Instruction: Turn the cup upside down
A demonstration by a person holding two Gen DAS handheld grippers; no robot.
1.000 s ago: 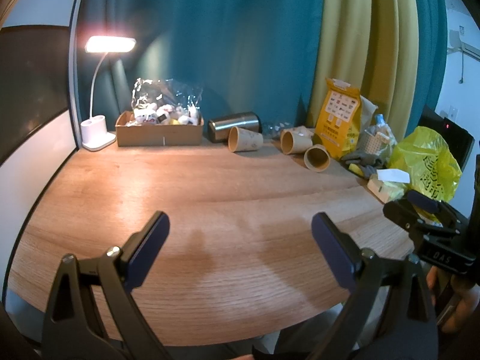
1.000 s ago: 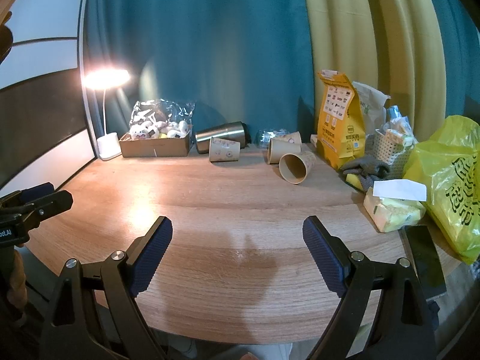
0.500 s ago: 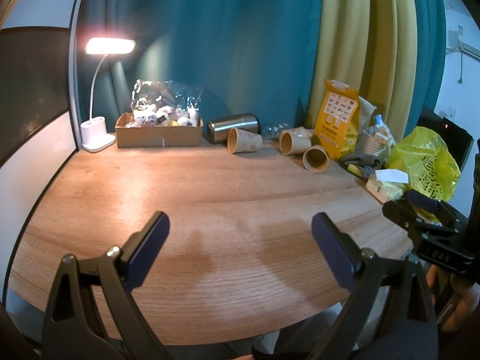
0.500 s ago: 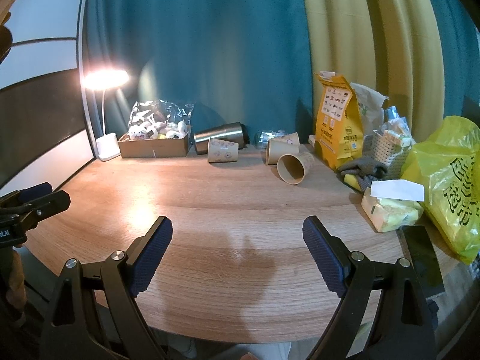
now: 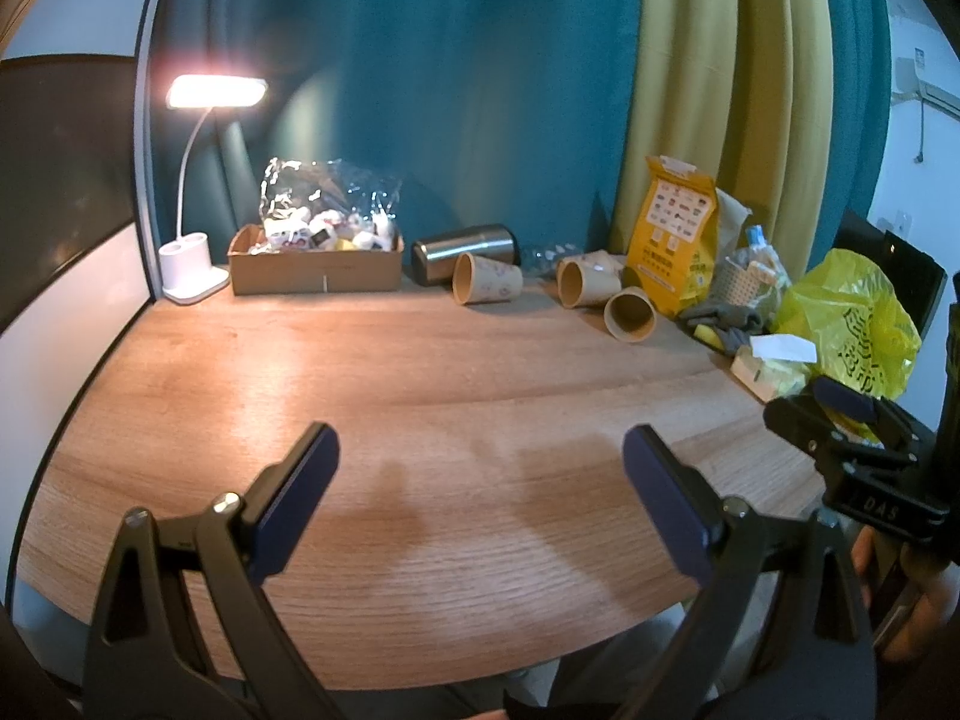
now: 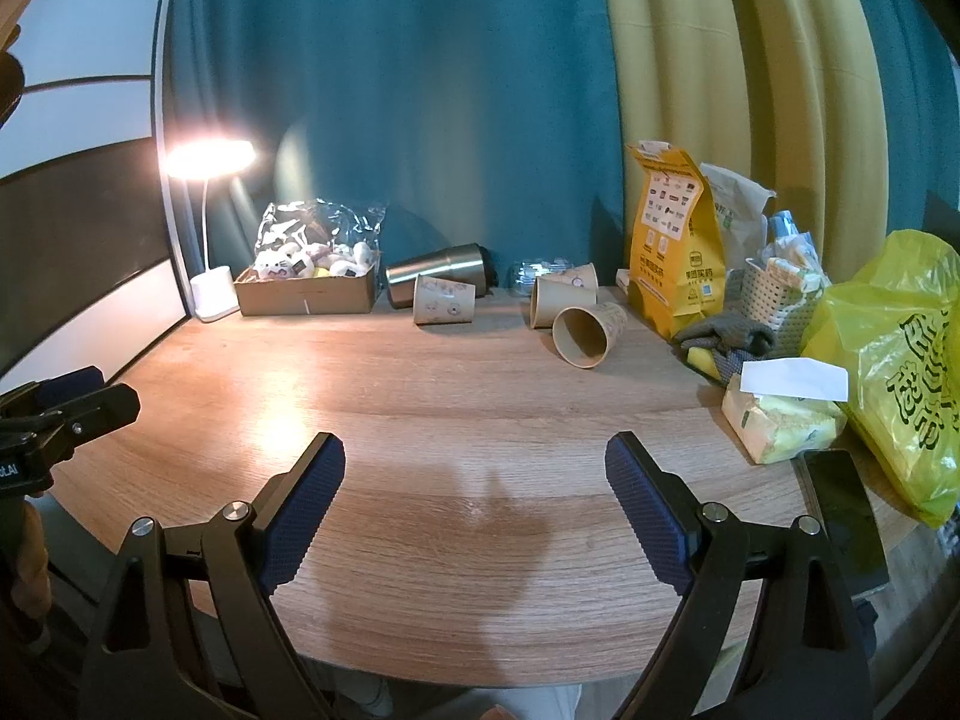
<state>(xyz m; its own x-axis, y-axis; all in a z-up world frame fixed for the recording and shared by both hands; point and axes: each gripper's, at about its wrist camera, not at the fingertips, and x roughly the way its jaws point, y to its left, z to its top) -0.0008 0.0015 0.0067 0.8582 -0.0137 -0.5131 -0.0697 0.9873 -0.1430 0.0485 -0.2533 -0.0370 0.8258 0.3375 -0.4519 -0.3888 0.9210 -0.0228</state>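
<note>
Three brown paper cups lie on their sides at the far edge of the wooden table (image 5: 420, 396): a left cup (image 5: 485, 287) (image 6: 444, 299), a middle cup (image 5: 585, 283) (image 6: 561, 297) and a nearer right cup (image 5: 629, 315) (image 6: 587, 333) with its mouth facing me. A steel tumbler (image 5: 465, 251) (image 6: 441, 271) lies behind the left cup. My left gripper (image 5: 480, 468) is open and empty over the near part of the table. My right gripper (image 6: 474, 480) is open and empty too, far short of the cups.
A cardboard box of small toys (image 5: 315, 261) and a lit desk lamp (image 5: 192, 267) stand at the back left. An orange bag (image 6: 675, 240), a basket (image 6: 777, 300), grey gloves (image 6: 726, 330), a tissue pack (image 6: 780, 414), a phone (image 6: 843, 516) and a yellow plastic bag (image 6: 900, 360) crowd the right side.
Both grippers have drifted very slightly; the scene has shifted a little left in the right wrist view. Both stay open. No object has moved.
</note>
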